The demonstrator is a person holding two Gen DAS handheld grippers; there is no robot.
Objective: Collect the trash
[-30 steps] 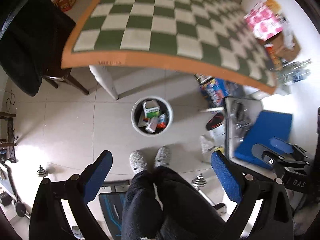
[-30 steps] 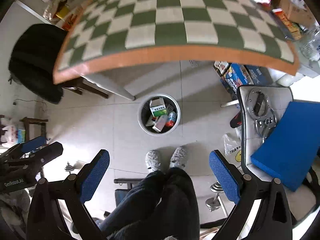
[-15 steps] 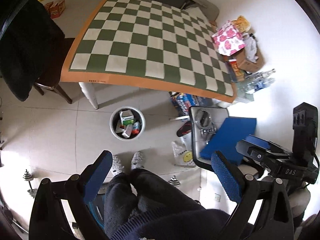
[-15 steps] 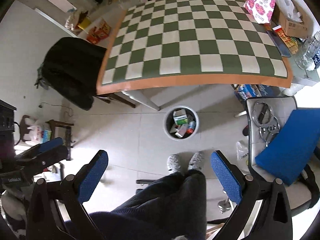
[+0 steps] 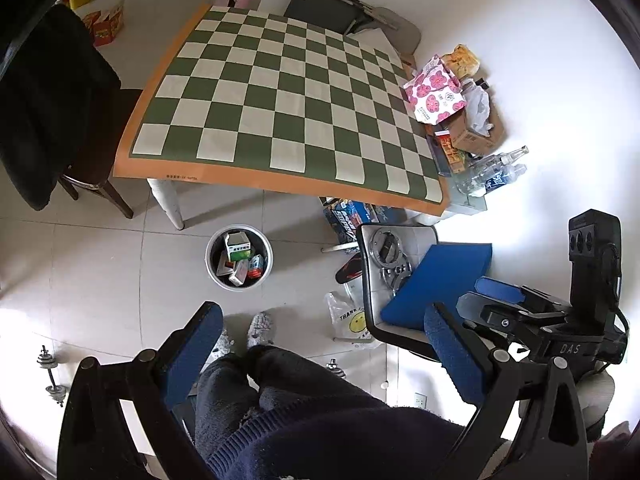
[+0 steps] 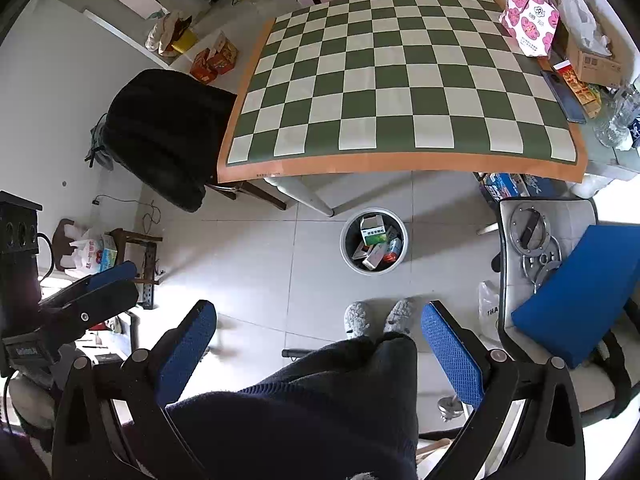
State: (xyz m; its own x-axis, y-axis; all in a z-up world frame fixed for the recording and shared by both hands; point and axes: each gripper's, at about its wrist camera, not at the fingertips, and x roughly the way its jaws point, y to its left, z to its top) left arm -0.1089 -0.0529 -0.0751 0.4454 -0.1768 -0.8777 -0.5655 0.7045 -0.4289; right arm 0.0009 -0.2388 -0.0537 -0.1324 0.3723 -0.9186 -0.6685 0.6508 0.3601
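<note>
A round grey trash bin stands on the tiled floor below the table's front edge, holding several small boxes and packets; it also shows in the right wrist view. The checkered green-and-white table has a bare top. My left gripper is open and empty, held high above the person's legs. My right gripper is open and empty at the same height. Each gripper shows at the edge of the other's view.
A black-draped chair stands left of the table. A grey chair with a blue cushion and metal rings stands right. A pink flowered bag, boxes and bottles crowd the table's right edge. Dumbbells and a plastic bag lie on the floor.
Both grippers have risen and pulled back from the bin, which looks smaller and farther now. More of the table and room shows. Both stay open and empty.
</note>
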